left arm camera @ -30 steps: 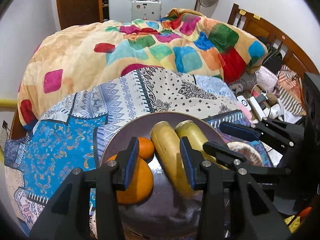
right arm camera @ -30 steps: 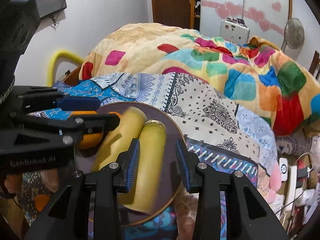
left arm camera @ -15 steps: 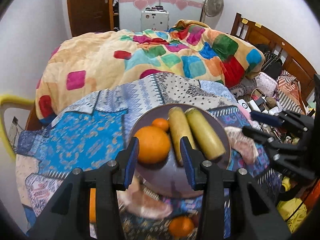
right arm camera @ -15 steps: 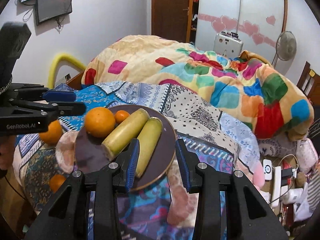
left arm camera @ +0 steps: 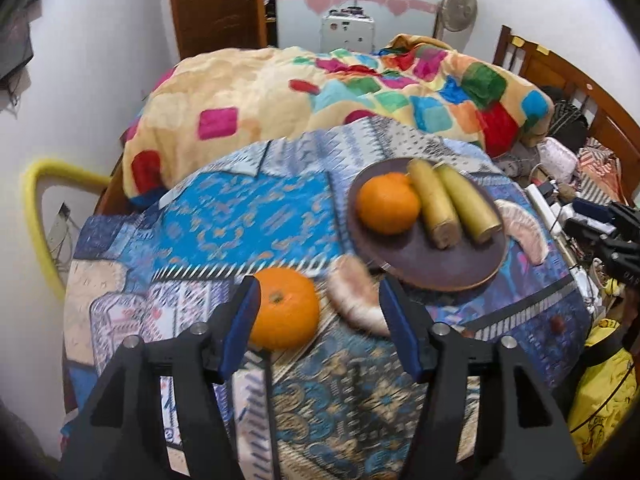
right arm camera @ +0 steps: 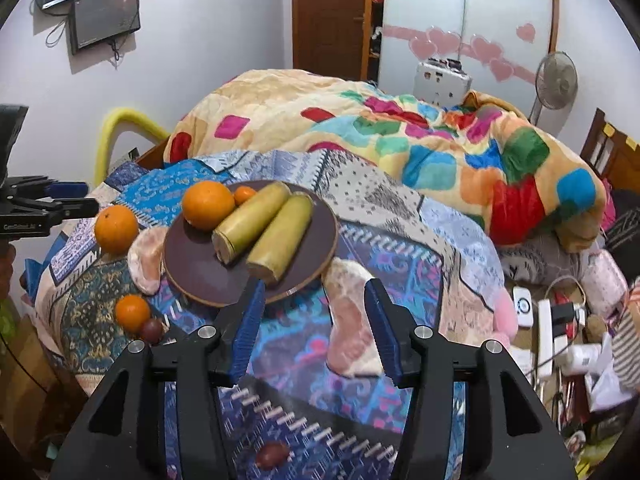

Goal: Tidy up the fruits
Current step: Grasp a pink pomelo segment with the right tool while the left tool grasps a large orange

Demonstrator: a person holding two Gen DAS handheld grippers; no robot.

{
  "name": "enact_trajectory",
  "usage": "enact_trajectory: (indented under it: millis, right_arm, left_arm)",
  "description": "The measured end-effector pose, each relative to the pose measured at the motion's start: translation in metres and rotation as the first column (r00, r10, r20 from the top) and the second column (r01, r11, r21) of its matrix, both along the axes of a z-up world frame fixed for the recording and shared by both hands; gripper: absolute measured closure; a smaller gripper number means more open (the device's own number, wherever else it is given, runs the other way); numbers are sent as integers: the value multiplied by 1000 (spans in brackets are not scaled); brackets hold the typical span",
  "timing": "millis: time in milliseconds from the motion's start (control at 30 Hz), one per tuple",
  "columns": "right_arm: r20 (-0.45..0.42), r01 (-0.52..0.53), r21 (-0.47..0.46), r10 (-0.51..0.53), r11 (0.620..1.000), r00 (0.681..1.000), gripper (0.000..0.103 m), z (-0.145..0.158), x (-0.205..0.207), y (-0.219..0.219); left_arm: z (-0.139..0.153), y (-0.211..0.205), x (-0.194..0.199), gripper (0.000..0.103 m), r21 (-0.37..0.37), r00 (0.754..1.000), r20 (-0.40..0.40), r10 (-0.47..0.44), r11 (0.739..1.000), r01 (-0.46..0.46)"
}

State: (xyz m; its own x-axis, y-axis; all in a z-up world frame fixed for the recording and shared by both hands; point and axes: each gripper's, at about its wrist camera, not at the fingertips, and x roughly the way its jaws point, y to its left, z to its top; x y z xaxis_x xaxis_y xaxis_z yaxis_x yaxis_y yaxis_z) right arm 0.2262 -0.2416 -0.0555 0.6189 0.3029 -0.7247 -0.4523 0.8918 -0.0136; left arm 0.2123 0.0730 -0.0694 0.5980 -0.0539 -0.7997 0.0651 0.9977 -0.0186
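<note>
Gleaming round orange, unpeeled

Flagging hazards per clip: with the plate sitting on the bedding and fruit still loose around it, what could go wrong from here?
1. The plate rests on soft, humped bedding; pressing nearby could tilt it and roll off the two yellow-green stalks or the large orange.
2. A pink wedge touches the plate's rim; lifting it might nudge the plate.
3. The small dark fruit lies near the bed's edge and could roll off.
</note>
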Motion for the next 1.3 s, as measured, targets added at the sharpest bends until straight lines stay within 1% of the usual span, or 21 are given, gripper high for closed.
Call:
enact_trajectory:
  millis: [67, 133, 200, 267, 367, 433, 500, 633, 800, 900, 967, 1067, 1167, 1267, 1300]
  right_arm:
    - [-3, 10, -10, -10, 1000, 1000, 55, -3, -1, -4]
    - [-11, 15, -15, -15, 1000, 1000, 54, -6, -3, -8]
    - [-23, 22, -20, -22, 1000, 999, 46, -12, -1, -11]
    - [-27, 35, -32, -36, 999, 999, 39, -18, 1, -13]
    - [-34, 49, -71, -52, 996, 998, 38, -30, 7, -14]
    - [-61, 55, -94, -61, 994, 996, 38, -43, 15, -13]
    - [-79, 56, -104, -64, 993, 995, 38, -51, 21, -12]
    - [-96, 55, -120, -67, 991, 993, 38, -62, 30, -9]
    - [-113, 48, -134, -63, 990, 992, 39, -70, 42, -5]
    - [-115, 38, -155, -56, 987, 992, 40, -74, 45, 1]
    - [-117, 37, -149, -55, 988, 992, 41, -74, 48, 1]
    - [-133, 34, -133, -52, 991, 990, 45, -74, 52, 0]
    - [-134, 45, -121, -61, 992, 989, 53, -75, 54, -3]
    - [-137, 45, -101, -59, 994, 989, 54, -75, 54, -5]
    - [-126, 46, -112, -60, 993, 990, 55, -74, 52, -3]
  left_arm:
    - [-7, 8, -1, 41, -3, 1000, -18, 11, 1000, -11]
    - [-17, 16, -1, 38, -13, 999, -46, 29, 999, -30]
    - [-27, 23, -3, 38, -38, 997, -65, 36, 999, -38]
    - [-35, 26, -3, 37, -39, 997, -69, 39, 998, -42]
    - [-48, 30, 0, 36, -33, 995, -84, 47, 998, -50]
    - [-54, 33, 4, 36, -37, 994, -96, 52, 998, -55]
    - [-58, 36, 8, 32, -52, 994, -96, 51, 997, -57]
    - [-58, 34, 12, 31, -50, 996, -80, 39, 998, -43]
    - [-62, 29, 21, 31, -36, 996, -81, 28, 999, -31]
    - [-66, 29, 26, 31, -51, 996, -91, 27, 998, -32]
    - [-70, 30, 29, 31, -62, 995, -98, 31, 997, -37]
    - [-74, 30, 32, 31, -71, 994, -103, 33, 997, -40]
    - [-81, 29, 34, 31, -69, 993, -115, 37, 997, -45]
    - [-84, 29, 34, 31, -71, 993, -107, 39, 996, -47]
    - [-83, 29, 34, 33, -71, 994, -104, 39, 996, -47]
